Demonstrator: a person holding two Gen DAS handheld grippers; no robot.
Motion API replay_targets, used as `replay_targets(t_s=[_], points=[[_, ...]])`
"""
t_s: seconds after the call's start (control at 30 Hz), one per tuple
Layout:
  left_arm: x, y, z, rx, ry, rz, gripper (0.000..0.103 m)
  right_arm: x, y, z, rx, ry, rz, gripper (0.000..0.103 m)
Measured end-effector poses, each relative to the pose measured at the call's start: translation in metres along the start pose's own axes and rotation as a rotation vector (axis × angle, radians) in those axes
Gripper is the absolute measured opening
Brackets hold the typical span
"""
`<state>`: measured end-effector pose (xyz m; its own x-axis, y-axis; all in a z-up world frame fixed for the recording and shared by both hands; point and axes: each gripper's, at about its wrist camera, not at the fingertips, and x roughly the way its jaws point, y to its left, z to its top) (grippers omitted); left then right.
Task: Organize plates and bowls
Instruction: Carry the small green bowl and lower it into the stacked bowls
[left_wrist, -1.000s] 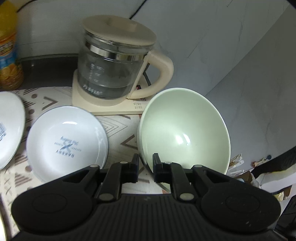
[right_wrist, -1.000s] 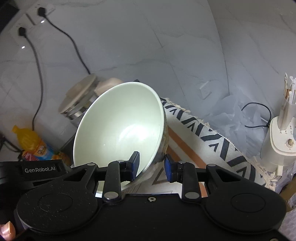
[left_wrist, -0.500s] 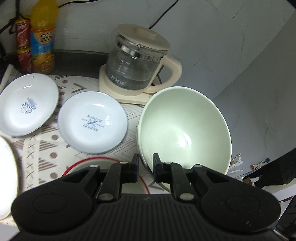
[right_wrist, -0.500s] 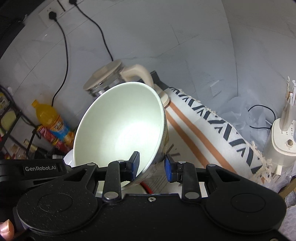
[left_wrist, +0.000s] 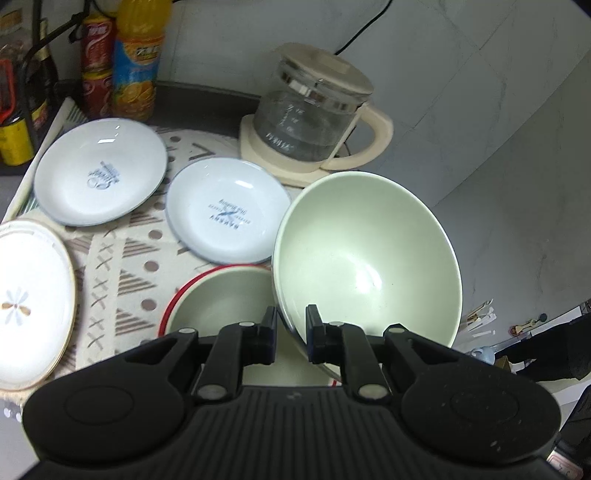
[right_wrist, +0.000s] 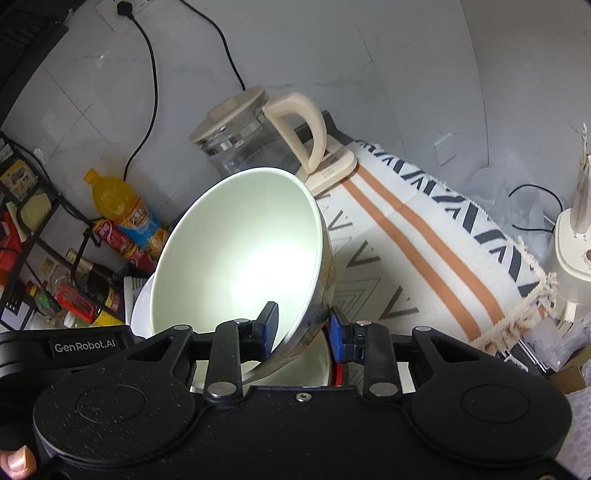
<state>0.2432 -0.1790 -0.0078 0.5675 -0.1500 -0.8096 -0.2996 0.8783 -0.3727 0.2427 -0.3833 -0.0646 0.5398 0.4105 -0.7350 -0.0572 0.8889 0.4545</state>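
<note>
— While we look along the left gripper (left_wrist: 290, 334), what do we hold?
— We pinch the pale green bowl's (left_wrist: 369, 258) rim, tilted above the red-rimmed bowl (left_wrist: 207, 299).
— And the right gripper (right_wrist: 302, 332)?
— We clamp another green bowl's (right_wrist: 236, 254) wall, tilted before the kettle (right_wrist: 255, 140).

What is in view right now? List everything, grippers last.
Left-held bowl: 1, pale green, tilted.
Right-held bowl: 1, pale green, tilted.
Red-rimmed bowl: 1, green inside, on cloth.
Printed plates: 2, white, blue lettering, on cloth.
Flower plate: 1, white, cloth's left edge.
Kettle: 1, glass and cream, by wall.
Juice bottle: 1, orange, back left.
Cloth: 1, patterned beige.
Left gripper: black, gripping left-held bowl's rim.
Right gripper: black, blue pads, gripping right-held bowl's rim.
</note>
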Motion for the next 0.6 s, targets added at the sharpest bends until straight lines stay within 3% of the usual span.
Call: replay_targets(t_s=[0.6], points=[[0.002, 0.031, -0.032, -0.024, 0.080, 0.093, 0.014, 0.011, 0.019, -0.034, -0.095, 0.058, -0.034, 0.030]])
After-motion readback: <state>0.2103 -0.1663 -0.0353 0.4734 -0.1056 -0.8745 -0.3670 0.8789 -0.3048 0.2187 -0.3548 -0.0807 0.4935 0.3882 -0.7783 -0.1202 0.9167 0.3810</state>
